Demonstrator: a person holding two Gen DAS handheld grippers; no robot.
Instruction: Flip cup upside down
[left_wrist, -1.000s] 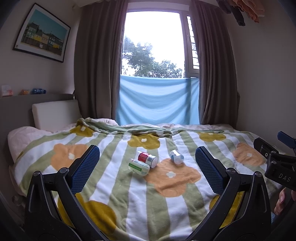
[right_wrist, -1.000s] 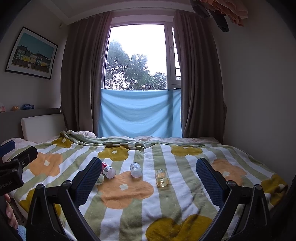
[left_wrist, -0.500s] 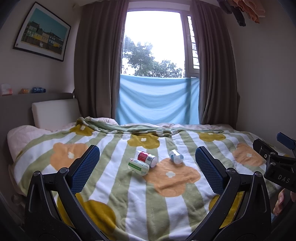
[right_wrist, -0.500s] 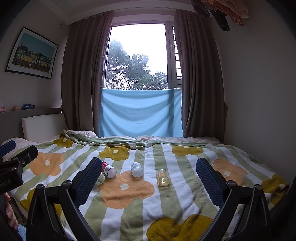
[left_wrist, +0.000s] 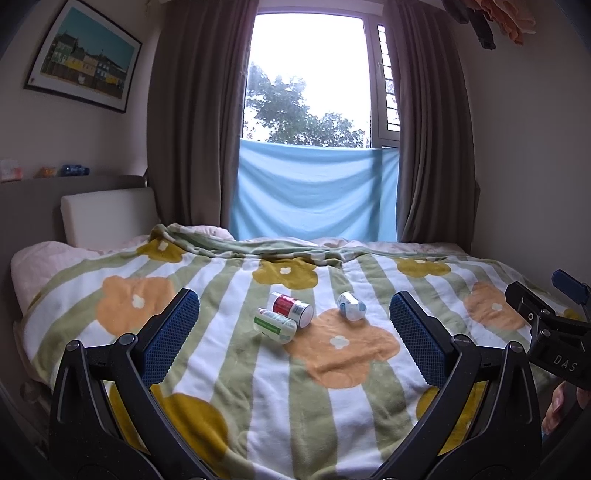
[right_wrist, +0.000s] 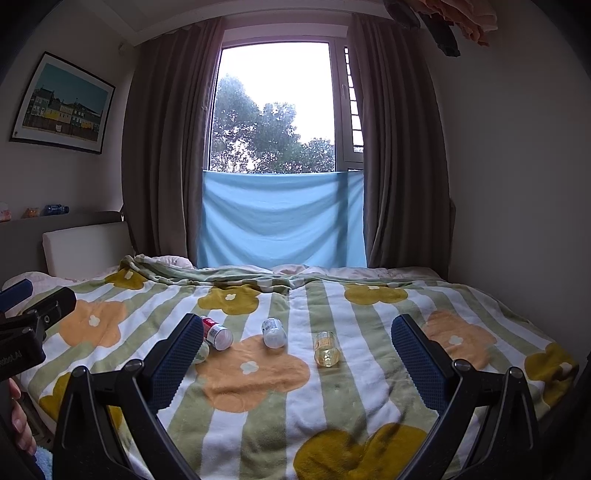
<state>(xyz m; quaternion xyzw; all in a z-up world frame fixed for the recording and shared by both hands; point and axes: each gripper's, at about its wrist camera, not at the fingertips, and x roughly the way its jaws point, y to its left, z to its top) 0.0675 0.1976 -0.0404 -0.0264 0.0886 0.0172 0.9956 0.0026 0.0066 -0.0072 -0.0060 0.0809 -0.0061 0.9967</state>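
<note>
We hold both tools above the near edge of the bed (right_wrist: 369, 398), and nothing is taken up yet. The right hand-held gripper (right_wrist: 295, 362) is spread wide and empty; the left hand-held gripper (left_wrist: 295, 336) is likewise released, with only blanket between its pads.

The cup (right_wrist: 326, 348), small, clear and yellowish, sits ahead of the right hand-held gripper, slightly right of its centre line, on a white stripe. We cannot tell for sure whether it is upright or tipped. It looks light, rigid and smooth, so we judge it could slip or topple on the soft blanket.

We would pinch it across its side wall at mid-height, squarely, with modest pressure. Three small bottles (right_wrist: 274, 333) lie to its left, apart from it.
</note>
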